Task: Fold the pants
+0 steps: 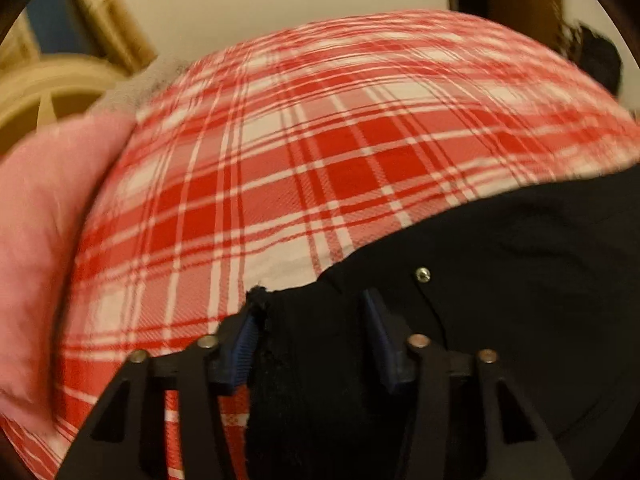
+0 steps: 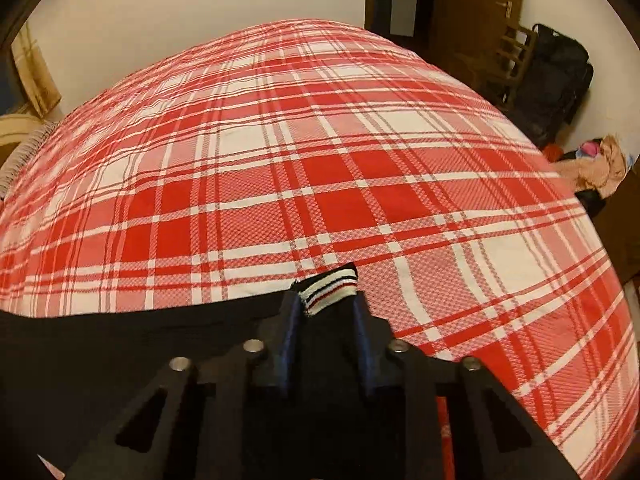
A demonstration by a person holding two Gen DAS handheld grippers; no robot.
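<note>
The black pants [image 1: 500, 280] lie across the near part of a bed with a red and white plaid sheet [image 1: 304, 152]. My left gripper [image 1: 310, 320] stands open at one corner of them. Its blue pads [image 1: 244, 340] are wide apart with black cloth between them, and the frayed corner sits against the left pad. A small metal stud [image 1: 423, 274] shows on the cloth. My right gripper [image 2: 326, 316] is shut on a white ribbed band with dark stripes [image 2: 330, 290] at the pants' edge. From there the black pants [image 2: 120, 336] stretch left along the plaid sheet [image 2: 320, 160].
A pink pillow [image 1: 44, 240] lies at the bed's left side, with a cream round frame [image 1: 52, 92] behind it. Beyond the bed stand a wooden door [image 2: 480, 0], a wooden chair [image 2: 516, 60], a black bag [image 2: 560, 80] and a heap of clothes [image 2: 596, 164].
</note>
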